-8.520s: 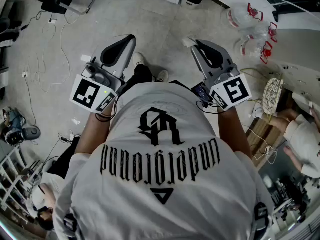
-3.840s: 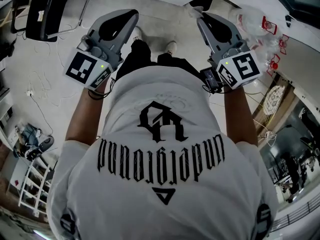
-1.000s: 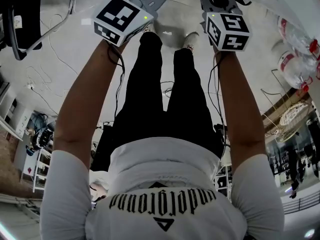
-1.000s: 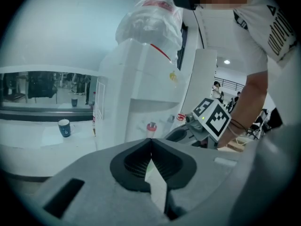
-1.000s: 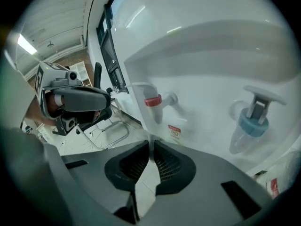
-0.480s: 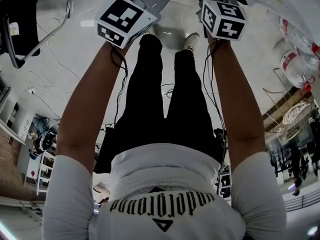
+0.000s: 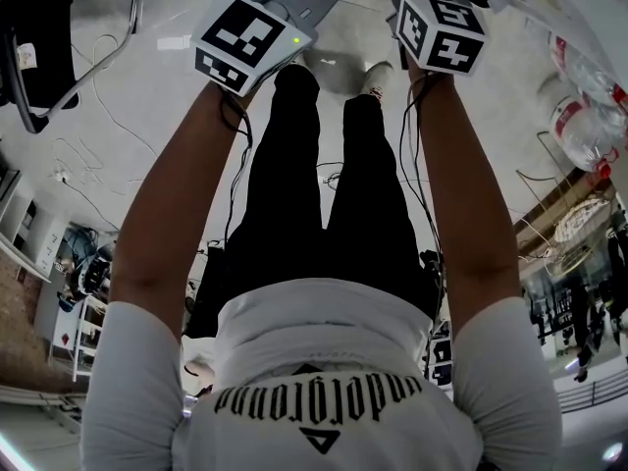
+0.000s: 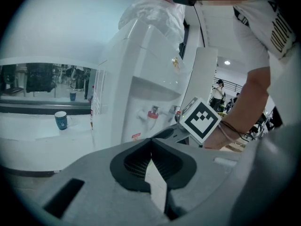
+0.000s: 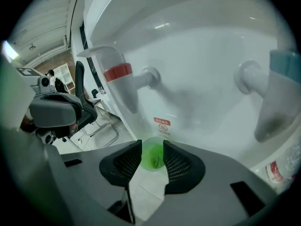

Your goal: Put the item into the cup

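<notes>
A small translucent green cup (image 9: 152, 158) stands on the white water dispenser (image 9: 202, 65), below its red tap (image 9: 117, 79). In the right gripper view my right gripper (image 9: 151, 149) points at it. Its jaws are opening, and the cup shows in the gap between the two pad tips, with no clear press on it. In the left gripper view my left gripper (image 8: 151, 142) is shut, pad tips together with nothing between them, held beside the dispenser (image 8: 141, 79). The head view shows only both marker cubes (image 7: 440, 32) at the top edge; the cup is hidden there.
A blue tap (image 9: 280, 93) sits to the right of the red one. A blue paper cup (image 8: 60, 120) stands on a white counter to the left. Water bottles (image 7: 579, 126) lie on the floor at right; a black chair (image 7: 39, 27) stands at left.
Both arms have risen and stretched forward from waist height to the dispenser. In the last half second the cubes have shifted only slightly.
</notes>
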